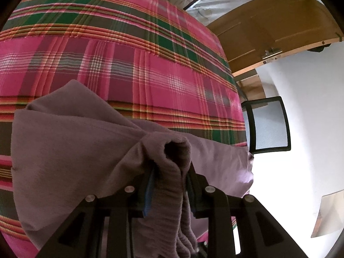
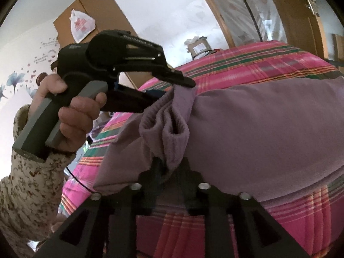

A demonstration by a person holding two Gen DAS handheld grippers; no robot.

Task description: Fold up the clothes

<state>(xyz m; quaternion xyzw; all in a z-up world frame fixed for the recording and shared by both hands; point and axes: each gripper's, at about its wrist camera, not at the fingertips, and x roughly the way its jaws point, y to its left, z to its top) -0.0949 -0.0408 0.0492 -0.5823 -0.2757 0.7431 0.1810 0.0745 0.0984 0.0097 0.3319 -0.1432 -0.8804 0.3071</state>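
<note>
Pink, green and orange plaid bedcover (image 1: pixel 120 64) spans the work surface, with a brown wooden door (image 1: pixel 279 28) at 1 o'clock and a black mesh-backed chair (image 1: pixel 268 124) at 3 o'clock in the left wrist view. On the cover lies a mauve knit garment (image 1: pixel 71 142), its body spread toward 9 o'clock. The left gripper (image 1: pixel 169 172) is clamped on a bunched ribbed edge of this garment, with cloth standing up between the fingers and hanging down behind them. In the right wrist view, the right gripper (image 2: pixel 169 167) is likewise closed on a gathered fold of the same garment (image 2: pixel 268 133), whose bulk extends toward 3 o'clock. At 10 o'clock there, the person's left hand (image 2: pixel 71 111) grips the grey handle of the left gripper (image 2: pixel 182 86), whose tips pinch the cloth just beside the right one.
</note>
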